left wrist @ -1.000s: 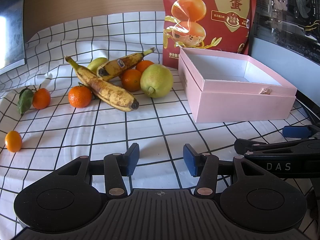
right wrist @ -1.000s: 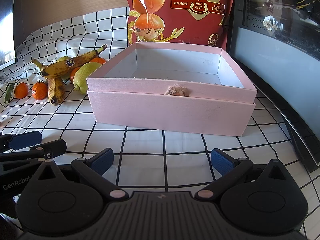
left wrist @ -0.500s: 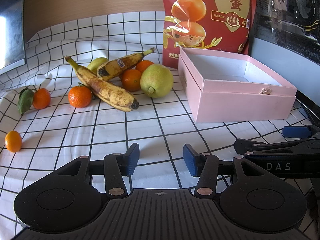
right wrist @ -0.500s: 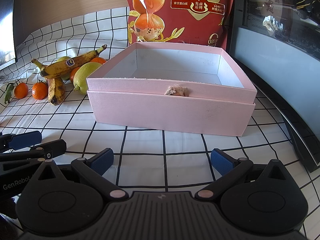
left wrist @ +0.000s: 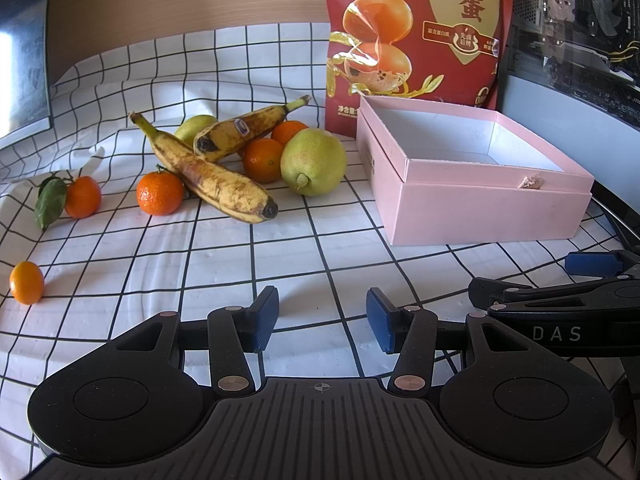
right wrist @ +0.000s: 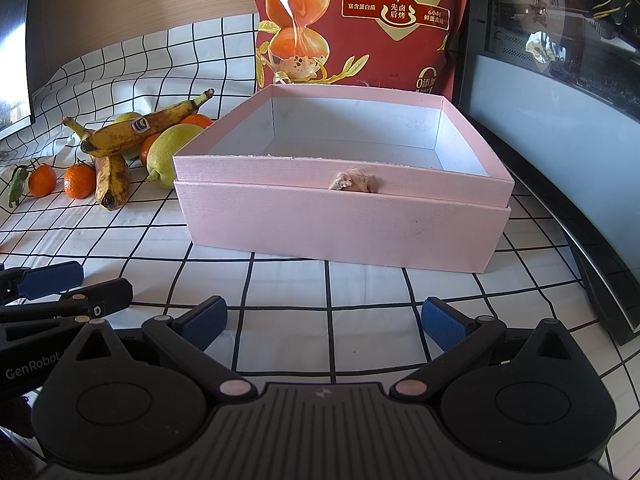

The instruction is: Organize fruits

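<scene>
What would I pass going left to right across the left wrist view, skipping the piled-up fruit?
Kumquat → leafy tangerine → tangerine in front of the bananas → pear → pink box → right gripper.

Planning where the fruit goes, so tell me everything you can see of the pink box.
The pink box is a square, shallow, cardboard-looking carton, open on top, with a pale grey-white inside that holds no fruit. An upper band overlaps a slightly wider lower part. A small torn, frayed scrap sits at the middle of its front face. It stands flat on the checked cloth, right of the fruit pile, with the red snack bag behind it. Neither claw touches it.
</scene>
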Available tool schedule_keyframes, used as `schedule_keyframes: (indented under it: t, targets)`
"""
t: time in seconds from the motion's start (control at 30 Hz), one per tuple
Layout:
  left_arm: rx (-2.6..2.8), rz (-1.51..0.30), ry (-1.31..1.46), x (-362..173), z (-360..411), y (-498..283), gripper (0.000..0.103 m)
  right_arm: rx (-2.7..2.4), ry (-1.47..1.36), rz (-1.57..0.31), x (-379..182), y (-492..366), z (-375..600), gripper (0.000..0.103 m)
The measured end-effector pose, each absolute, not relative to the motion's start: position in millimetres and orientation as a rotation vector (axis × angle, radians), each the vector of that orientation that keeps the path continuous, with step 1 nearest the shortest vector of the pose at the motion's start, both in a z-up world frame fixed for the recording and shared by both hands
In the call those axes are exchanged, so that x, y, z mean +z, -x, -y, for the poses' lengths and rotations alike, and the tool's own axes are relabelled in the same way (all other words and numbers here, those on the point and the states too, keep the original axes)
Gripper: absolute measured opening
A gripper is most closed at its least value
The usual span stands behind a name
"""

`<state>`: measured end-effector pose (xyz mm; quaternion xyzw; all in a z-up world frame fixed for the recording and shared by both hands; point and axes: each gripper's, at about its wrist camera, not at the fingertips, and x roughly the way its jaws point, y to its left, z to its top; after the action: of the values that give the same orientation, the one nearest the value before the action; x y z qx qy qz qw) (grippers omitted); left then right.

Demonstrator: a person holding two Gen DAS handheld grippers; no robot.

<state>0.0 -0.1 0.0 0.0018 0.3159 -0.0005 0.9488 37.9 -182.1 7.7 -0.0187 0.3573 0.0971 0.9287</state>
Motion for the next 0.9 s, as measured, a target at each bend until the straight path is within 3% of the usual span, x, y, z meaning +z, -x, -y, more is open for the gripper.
schedule_keyframes:
  t: [0.73,0.9]
  targets:
    - [-0.022,-0.655,-0.024,1.9,1.9,2.1,0.053,0.203,0.041,-0.734,6.7,-37.3,181.4,0.103]
    - [-0.132,-0.733,0.072,23.6,-25.4,5.4,0.052,0.252,0.072,-0.822,11.8,-48.3,181.9,0.103]
